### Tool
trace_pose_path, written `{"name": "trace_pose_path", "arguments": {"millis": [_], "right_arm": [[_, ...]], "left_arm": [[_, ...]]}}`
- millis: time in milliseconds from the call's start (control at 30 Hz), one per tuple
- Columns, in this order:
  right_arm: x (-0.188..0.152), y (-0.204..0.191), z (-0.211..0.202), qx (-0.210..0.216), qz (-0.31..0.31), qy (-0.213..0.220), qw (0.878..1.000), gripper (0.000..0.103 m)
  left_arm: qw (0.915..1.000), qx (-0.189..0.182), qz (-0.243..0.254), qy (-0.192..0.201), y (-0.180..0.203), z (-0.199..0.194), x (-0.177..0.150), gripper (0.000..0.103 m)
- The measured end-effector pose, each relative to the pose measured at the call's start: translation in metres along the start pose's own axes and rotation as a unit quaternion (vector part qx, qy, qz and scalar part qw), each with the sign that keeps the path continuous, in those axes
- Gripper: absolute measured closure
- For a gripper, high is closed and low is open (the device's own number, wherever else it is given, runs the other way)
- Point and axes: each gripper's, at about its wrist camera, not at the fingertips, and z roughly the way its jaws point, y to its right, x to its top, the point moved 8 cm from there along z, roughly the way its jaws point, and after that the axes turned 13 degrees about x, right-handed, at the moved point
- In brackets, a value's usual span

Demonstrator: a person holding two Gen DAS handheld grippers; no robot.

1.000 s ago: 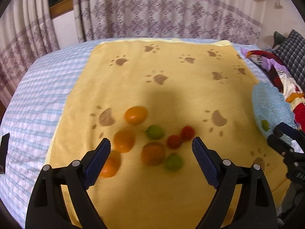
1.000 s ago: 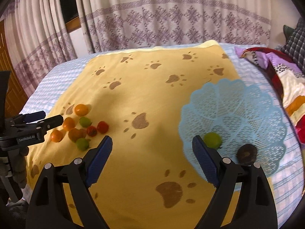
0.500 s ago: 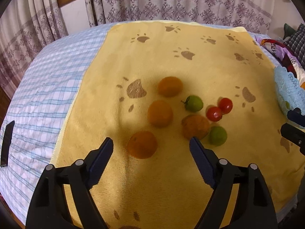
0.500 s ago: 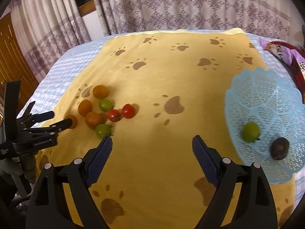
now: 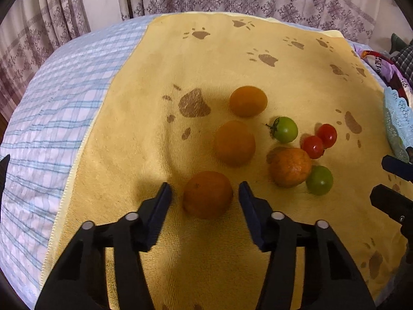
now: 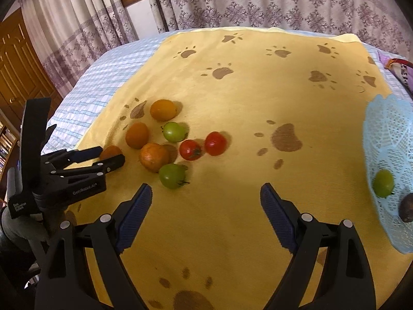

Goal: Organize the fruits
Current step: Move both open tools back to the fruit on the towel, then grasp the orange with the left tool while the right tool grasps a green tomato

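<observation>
left jaws bracketing nearest orange, not yet closed

left gripper point(image 5: 205, 196) spread partway, one finger each side of the nearest orange point(image 5: 207, 194); small gap visible on both sides, so no contact yet, nothing pinched. placed low over the yellow towel point(image 5: 258, 59), likely to take the fruit at the near-left edge of the pile first, free of its neighbours. seen from the right wrist view as well: fingers flanking that orange, fruit half hidden behind them.

right gripper point(image 6: 206, 199) spread wide, empty, hovering above bare towel between pile and blue mesh basket point(image 6: 387, 139); probably waiting its turn.

relative to the nearest orange: second orange point(image 5: 235, 142) just beyond, third orange point(image 5: 248, 100) further beyond; rough-skinned orange point(image 5: 290, 166) to the right, touching a green tomato point(image 5: 319, 180); another green tomato point(image 5: 285, 129) and two red tomatoes point(image 5: 319, 140) beyond-right. basket well to the right, already holding a green fruit point(image 6: 383, 183) and a dark fruit point(image 6: 406, 206).

judgement: sorting early, seven pieces still on the towel.
</observation>
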Motion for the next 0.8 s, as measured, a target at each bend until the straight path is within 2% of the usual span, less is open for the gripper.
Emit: {"name": "trace_pose_path", "arguments": {"millis": [100,267,367,467,733,800], "right_arm": [[0.001,-0.003,0.008,0.005,0.000,-0.005,1.000,0.016],[0.002,-0.011,0.022,0.016,-0.004,-0.015,1.000,0.017],[0.002,-0.018,0.031,0.017,-0.017,-0.026,0.999,0.025],[0.002,-0.020,0.042,0.019,-0.022,-0.040,0.999,0.038],[0.000,-0.022,0.061,0.012,-0.032,-0.064,0.997,0.057],[-0.002,-0.022,0.066,0.010,-0.034,-0.072,0.997,0.066]], "left_arm": [[0.9999,-0.012,-0.010,-0.005,-0.001,0.003,-0.001,0.060],[0.9996,-0.020,-0.018,-0.003,-0.003,0.000,0.002,0.063],[0.9996,-0.021,-0.020,0.000,-0.003,-0.004,0.004,0.064],[0.9995,-0.021,-0.024,0.004,-0.004,-0.009,0.006,0.064],[0.9991,-0.027,-0.029,0.010,-0.005,-0.019,0.010,0.066],[0.9990,-0.031,-0.029,0.011,-0.004,-0.022,0.011,0.066]]}}
